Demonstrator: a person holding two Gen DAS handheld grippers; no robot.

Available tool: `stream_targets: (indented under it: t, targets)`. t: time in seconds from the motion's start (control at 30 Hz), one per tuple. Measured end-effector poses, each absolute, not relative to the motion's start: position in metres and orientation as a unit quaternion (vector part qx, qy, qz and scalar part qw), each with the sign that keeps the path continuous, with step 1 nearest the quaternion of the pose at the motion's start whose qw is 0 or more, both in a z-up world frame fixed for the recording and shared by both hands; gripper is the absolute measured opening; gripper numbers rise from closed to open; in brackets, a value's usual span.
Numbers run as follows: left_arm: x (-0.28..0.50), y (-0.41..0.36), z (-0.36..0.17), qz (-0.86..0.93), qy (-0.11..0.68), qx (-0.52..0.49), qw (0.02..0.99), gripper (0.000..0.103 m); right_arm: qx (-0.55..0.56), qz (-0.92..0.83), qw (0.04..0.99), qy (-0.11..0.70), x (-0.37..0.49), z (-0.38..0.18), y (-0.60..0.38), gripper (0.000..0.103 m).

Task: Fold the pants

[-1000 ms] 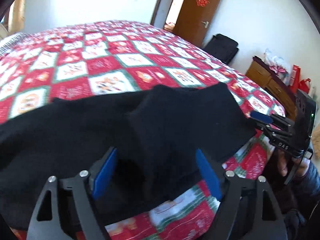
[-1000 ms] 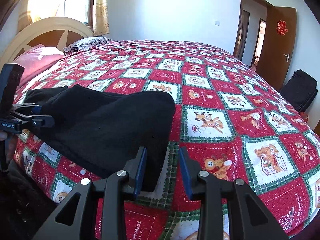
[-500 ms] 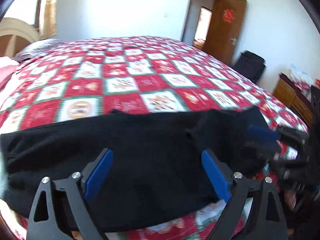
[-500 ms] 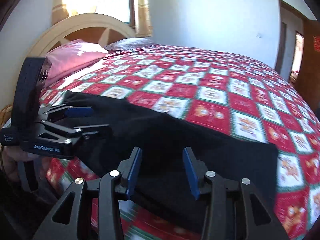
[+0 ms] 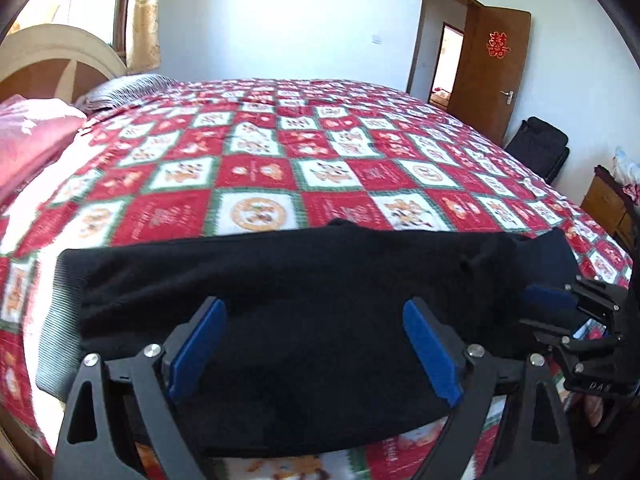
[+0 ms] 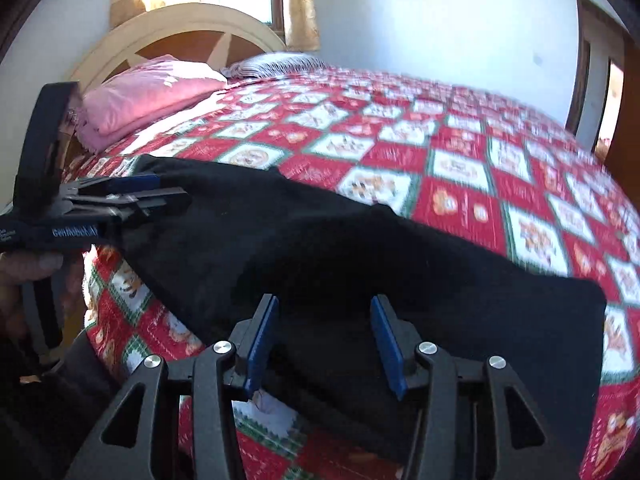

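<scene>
My left tool [image 5: 314,344] has its blue pads spread wide, having just been opening, and nothing is pinched between them; the black pants [image 5: 304,280] lie flat just beyond and under its tips. My right tool [image 6: 322,336] has also just been opening, its pads about halfway apart and clear of the cloth, with the pants [image 6: 360,264] spread beneath and ahead of it. Each tool shows at the edge of the other's view, the right one [image 5: 560,304] off to the right of my left, over the end of the pants. The pants stretch as one long dark band along the near edge of the bed [image 5: 256,168], on a red and white checked quilt. Farther off past the left tool are a pink pillow [image 6: 148,92], a curved headboard [image 6: 180,28] and a brown door [image 5: 492,68].
</scene>
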State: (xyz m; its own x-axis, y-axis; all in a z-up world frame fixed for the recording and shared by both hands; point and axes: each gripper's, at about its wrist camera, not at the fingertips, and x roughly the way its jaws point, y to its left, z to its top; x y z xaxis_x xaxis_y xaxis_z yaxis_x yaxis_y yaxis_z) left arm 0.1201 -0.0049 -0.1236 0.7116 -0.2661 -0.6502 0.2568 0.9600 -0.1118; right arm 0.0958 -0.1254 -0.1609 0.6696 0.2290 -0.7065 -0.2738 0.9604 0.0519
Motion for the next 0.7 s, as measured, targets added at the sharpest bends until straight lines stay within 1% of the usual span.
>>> stream_targets:
  t: [0.03, 0.13, 0.37, 0.43, 0.47, 0.5, 0.57, 0.67, 0.7]
  targets:
    - [0.121, 0.002, -0.122, -0.135, 0.351, -0.005, 0.927, 0.097, -0.030, 0.138, 0.900, 0.411, 0.101, -0.170, -0.128, 0.050]
    - [0.126, 0.037, -0.122, -0.094, 0.349, 0.005, 0.933, 0.097, -0.061, 0.135, 0.908, 0.392, 0.097, -0.171, -0.124, 0.050]
    - [0.128, 0.122, -0.136, -0.018, 0.351, -0.028, 0.936, 0.097, -0.050, 0.140, 0.932, 0.331, 0.086, -0.149, -0.114, 0.050]
    - [0.134, 0.140, -0.147, -0.013, 0.366, -0.053, 0.929, 0.097, -0.050, 0.145, 0.926, 0.344, 0.087, -0.153, -0.111, 0.052]
    - [0.135, 0.146, -0.152, -0.012, 0.368, -0.063, 0.928, 0.093, -0.052, 0.145, 0.923, 0.353, 0.086, -0.157, -0.110, 0.052]
    - [0.136, 0.150, -0.158, -0.020, 0.371, -0.074, 0.925, 0.085, -0.057, 0.141, 0.922, 0.355, 0.087, -0.161, -0.108, 0.052]
    - [0.137, 0.152, -0.166, -0.040, 0.384, -0.095, 0.918, 0.075, -0.067, 0.134, 0.922, 0.357, 0.085, -0.167, -0.106, 0.052]
    - [0.133, 0.147, -0.164, -0.036, 0.375, -0.086, 0.922, 0.072, -0.063, 0.133, 0.924, 0.353, 0.083, -0.165, -0.107, 0.052]
    - [0.133, 0.148, -0.165, -0.032, 0.374, -0.086, 0.923, 0.067, -0.060, 0.132, 0.925, 0.350, 0.082, -0.164, -0.108, 0.052]
